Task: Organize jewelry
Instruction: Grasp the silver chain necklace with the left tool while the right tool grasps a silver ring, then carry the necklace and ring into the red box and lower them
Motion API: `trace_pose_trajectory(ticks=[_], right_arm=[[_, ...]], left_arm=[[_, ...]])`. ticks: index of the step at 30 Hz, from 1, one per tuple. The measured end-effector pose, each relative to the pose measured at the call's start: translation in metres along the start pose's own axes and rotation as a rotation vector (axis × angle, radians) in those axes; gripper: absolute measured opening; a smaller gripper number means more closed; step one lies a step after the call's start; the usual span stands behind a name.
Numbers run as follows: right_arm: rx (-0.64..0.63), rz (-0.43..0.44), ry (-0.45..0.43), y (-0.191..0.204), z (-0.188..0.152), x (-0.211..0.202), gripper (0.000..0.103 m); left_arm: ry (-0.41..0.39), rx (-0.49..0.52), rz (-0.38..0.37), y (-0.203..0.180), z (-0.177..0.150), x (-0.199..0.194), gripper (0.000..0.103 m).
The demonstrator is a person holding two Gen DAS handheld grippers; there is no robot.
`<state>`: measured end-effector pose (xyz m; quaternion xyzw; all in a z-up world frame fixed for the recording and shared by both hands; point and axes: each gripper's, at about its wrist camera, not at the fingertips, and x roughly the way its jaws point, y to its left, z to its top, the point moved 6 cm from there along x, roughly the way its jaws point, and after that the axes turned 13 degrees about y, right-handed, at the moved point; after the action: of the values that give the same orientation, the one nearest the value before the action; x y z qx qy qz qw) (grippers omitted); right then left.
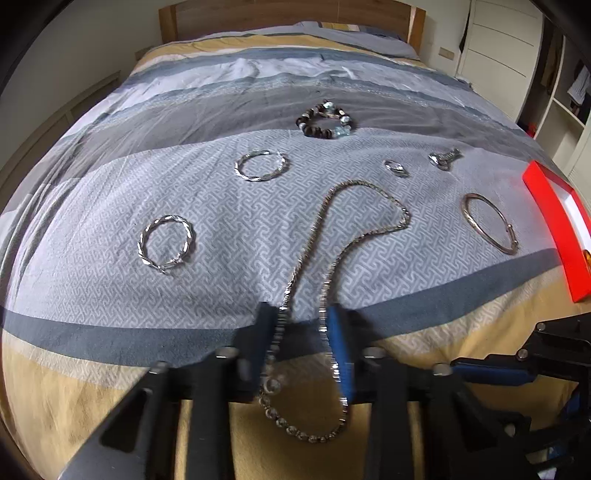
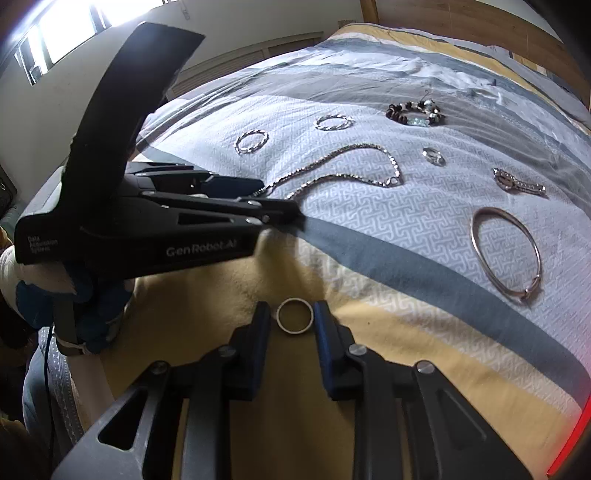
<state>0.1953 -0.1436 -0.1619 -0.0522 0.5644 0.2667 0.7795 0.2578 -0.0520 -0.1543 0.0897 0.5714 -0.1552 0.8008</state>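
A long silver chain necklace (image 1: 325, 229) lies on the bed, and its near end loops between the fingers of my left gripper (image 1: 301, 319), which is open around it. The necklace (image 2: 343, 173) and the left gripper (image 2: 275, 206) also show in the right wrist view. My right gripper (image 2: 293, 315) is open, with a small silver ring (image 2: 294, 315) lying on the yellow stripe between its fingers. Two twisted silver bangles (image 1: 166, 243) (image 1: 261, 166), a beaded bracelet (image 1: 325, 122), a plain bangle (image 1: 489, 223), a small ring (image 1: 395, 167) and a clasp piece (image 1: 445, 158) lie on the bedspread.
A red box (image 1: 554, 218) sits at the bed's right edge. The wooden headboard (image 1: 288, 14) is at the far end, and white drawers and shelves (image 1: 517, 48) stand to the right. A window (image 2: 55, 37) is on the left wall.
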Motion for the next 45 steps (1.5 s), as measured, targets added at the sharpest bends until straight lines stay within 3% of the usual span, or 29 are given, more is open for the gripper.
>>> trace_pose_trajectory(ticks=[2, 12, 32, 37, 45], right_arm=[[0.010, 0.009, 0.001, -0.001, -0.002, -0.001, 0.019], [0.020, -0.011, -0.014, 0.011, -0.033, -0.040, 0.019], [0.074, -0.125, -0.203, 0.040, -0.109, -0.163, 0.019], [0.100, -0.153, -0.241, 0.034, -0.131, -0.187, 0.019], [0.185, -0.215, -0.313, -0.015, -0.151, -0.232, 0.019]], left_arm=[[0.016, -0.002, -0.023, -0.003, -0.003, -0.002, 0.003], [0.020, -0.062, -0.069, -0.016, -0.033, -0.037, 0.003], [-0.149, 0.003, -0.090, -0.089, -0.088, -0.157, 0.003], [-0.180, 0.063, -0.088, -0.119, -0.084, -0.177, 0.003], [-0.243, 0.175, -0.152, -0.191, -0.041, -0.213, 0.003]])
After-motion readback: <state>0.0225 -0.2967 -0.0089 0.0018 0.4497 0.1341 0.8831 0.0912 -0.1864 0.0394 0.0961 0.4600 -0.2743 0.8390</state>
